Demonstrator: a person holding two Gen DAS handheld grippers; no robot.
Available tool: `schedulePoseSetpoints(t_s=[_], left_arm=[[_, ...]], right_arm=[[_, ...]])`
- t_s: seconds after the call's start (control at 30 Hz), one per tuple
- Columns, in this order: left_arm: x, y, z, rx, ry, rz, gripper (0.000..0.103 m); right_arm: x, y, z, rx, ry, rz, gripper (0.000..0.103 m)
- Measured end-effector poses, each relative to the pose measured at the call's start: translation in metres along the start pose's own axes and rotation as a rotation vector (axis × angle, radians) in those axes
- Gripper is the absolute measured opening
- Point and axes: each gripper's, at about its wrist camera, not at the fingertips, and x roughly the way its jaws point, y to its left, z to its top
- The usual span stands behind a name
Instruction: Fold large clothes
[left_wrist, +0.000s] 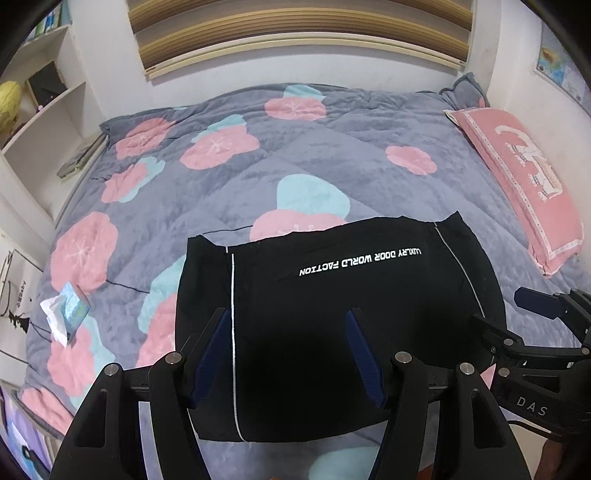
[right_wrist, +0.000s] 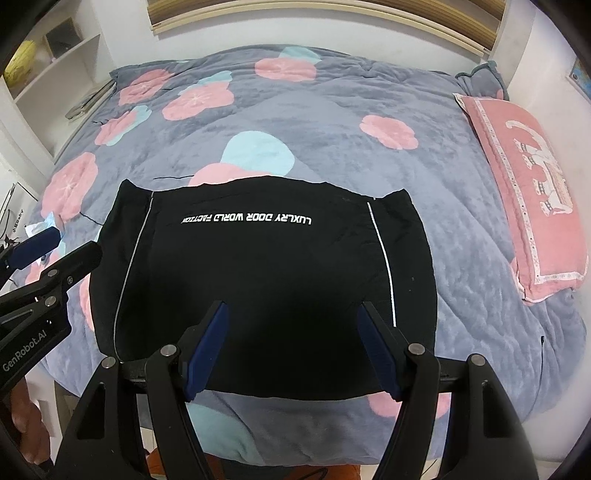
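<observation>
A black garment (left_wrist: 325, 314) with white side stripes and upside-down white lettering lies folded into a flat rectangle near the front edge of the bed; it also shows in the right wrist view (right_wrist: 266, 277). My left gripper (left_wrist: 288, 317) is open and empty, hovering above the garment's near left part. My right gripper (right_wrist: 291, 310) is open and empty, above the garment's near middle. The right gripper also appears at the right edge of the left wrist view (left_wrist: 524, 321), and the left gripper at the left edge of the right wrist view (right_wrist: 59, 251).
The bed carries a grey quilt (left_wrist: 332, 147) with pink and teal flowers. A pink pillow (left_wrist: 517, 177) lies along the right side. A small shiny packet on a tissue (left_wrist: 68, 310) lies at the left. White shelves (left_wrist: 44, 110) stand by the far left wall.
</observation>
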Motion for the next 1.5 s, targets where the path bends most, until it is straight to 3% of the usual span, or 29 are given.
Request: schedulePoseSetpoints(t_s=[1.5], left_arm=[[0.022, 0.004, -0.007, 0.004, 0.049, -0.008, 0.065]], right_arm=[[0.022, 0.003, -0.005, 0.013, 0.066, 0.031, 0.074]])
